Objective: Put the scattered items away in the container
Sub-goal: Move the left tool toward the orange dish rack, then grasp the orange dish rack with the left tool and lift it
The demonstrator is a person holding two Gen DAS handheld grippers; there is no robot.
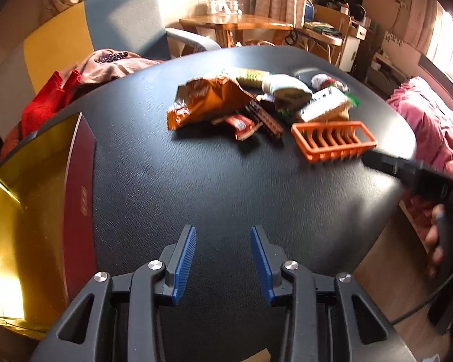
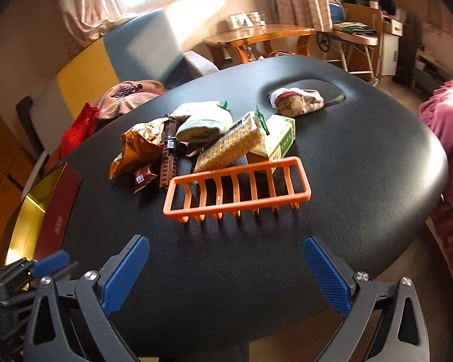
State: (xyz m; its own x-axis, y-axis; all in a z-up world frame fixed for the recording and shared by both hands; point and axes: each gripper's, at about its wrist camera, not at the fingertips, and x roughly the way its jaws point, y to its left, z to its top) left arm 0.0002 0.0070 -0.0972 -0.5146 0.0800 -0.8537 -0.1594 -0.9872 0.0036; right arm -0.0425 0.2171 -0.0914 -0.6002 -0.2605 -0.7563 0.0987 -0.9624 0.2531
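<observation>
A pile of scattered items lies on the black table [image 1: 181,181]: an orange snack bag [image 1: 208,99], a small red wrapper [image 1: 241,125], a brown brick strip [image 1: 264,117], a noodle pack [image 2: 229,147], a green-white box [image 2: 279,138], socks [image 2: 297,98] and an orange slotted rack [image 2: 237,187]. The gold-lined red box [image 1: 30,205] stands open at the table's left edge. My left gripper [image 1: 223,238] is open and empty, near the box. My right gripper [image 2: 226,256] is wide open and empty, just before the rack; it also shows in the left wrist view [image 1: 386,163].
A yellow and blue-grey chair [image 1: 120,21] with clothes [image 1: 105,63] stands behind the table. A wooden table [image 1: 235,25] is farther back. Pink bedding [image 1: 428,123] lies right of the table. The table's near right edge [image 2: 422,211] drops to the floor.
</observation>
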